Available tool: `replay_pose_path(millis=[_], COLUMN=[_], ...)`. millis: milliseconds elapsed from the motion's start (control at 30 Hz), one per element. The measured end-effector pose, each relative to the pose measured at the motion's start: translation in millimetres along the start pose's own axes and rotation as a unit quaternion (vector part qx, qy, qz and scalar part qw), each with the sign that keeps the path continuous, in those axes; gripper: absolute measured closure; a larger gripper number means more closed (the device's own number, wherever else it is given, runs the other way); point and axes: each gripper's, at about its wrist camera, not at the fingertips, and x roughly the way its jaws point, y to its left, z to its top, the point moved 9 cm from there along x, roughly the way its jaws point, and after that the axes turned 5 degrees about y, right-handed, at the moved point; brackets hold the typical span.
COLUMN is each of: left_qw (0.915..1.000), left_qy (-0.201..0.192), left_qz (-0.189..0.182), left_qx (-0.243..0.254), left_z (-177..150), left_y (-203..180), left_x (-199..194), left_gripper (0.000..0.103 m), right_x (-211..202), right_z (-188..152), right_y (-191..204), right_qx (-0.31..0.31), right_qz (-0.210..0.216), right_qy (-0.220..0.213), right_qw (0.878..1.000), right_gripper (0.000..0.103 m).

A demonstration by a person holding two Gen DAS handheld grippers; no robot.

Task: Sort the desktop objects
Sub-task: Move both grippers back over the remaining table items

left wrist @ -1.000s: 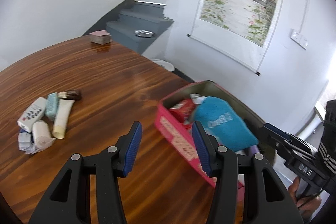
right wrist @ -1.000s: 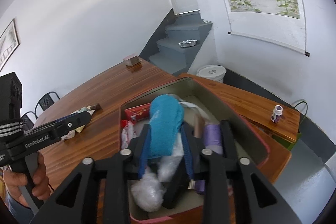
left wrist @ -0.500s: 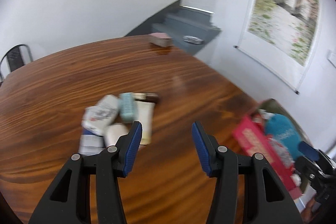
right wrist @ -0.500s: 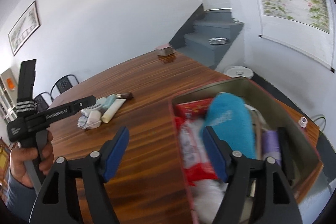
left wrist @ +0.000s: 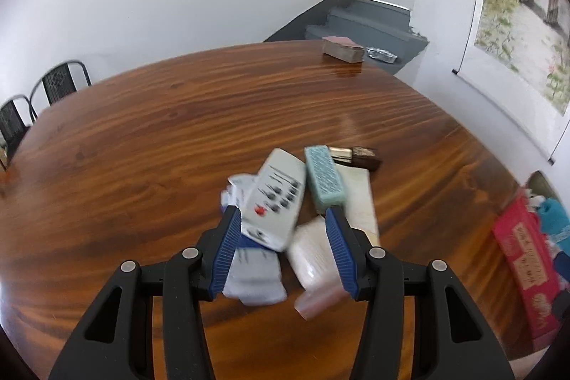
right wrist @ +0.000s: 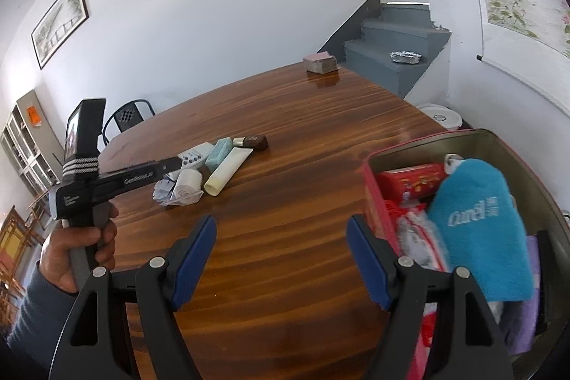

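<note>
Both pairs of blue-padded fingers stand apart with nothing pressed between them. Over the pile of small things on the wooden table (left wrist: pixel 149 145), the left gripper (left wrist: pixel 281 219) has its fingers (left wrist: pixel 228 239) on either side of the white remote (left wrist: pixel 276 202), with gaps at both pads, so nothing is gripped; the picture is blurred here. Around the remote lie a teal block (left wrist: pixel 324 178) just to its right, a brown and gold lipstick (left wrist: pixel 356 156) beyond that block, a cream tube (left wrist: pixel 359 198) partly under the block, a white roll (left wrist: pixel 313 255) in clear wrap nearest the camera, and crumpled white packets (left wrist: pixel 249 276) under the remote's near end. The right gripper (right wrist: pixel 281 237) has just been opening its jaws; they now stand wide over bare table, nothing between them. To the right of that gripper sits the pink tin (right wrist: pixel 374 198), holding a blue cloth (right wrist: pixel 481 230), a red packet (right wrist: pixel 409 180) and something purple (right wrist: pixel 530 276). From the right wrist view the pile lies well left of the tin, where a hand (right wrist: pixel 76 243) holds the left gripper's handle.
</note>
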Motion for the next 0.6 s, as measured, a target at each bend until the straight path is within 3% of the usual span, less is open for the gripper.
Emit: replay_pose_path(millis=[533,600], left_qw=[0.9955,0.9951], left_qy=[0.022,0.024], left_qz=[0.020,0.020], left_qx=[0.090,0.094], left_z=[10,11], left_y=[-13,-14], left_x=[35,37], left_gripper=[0.050,0.045], right_x=[34,36], right_z=[0,0], right_y=[15,15], right_qx=[-0.002,-0.001], right_qz=[0.014,0.014], right_qy=[0.024,0.026], right_qw=[1.000,1.000], right_gripper=[0.024,0.024])
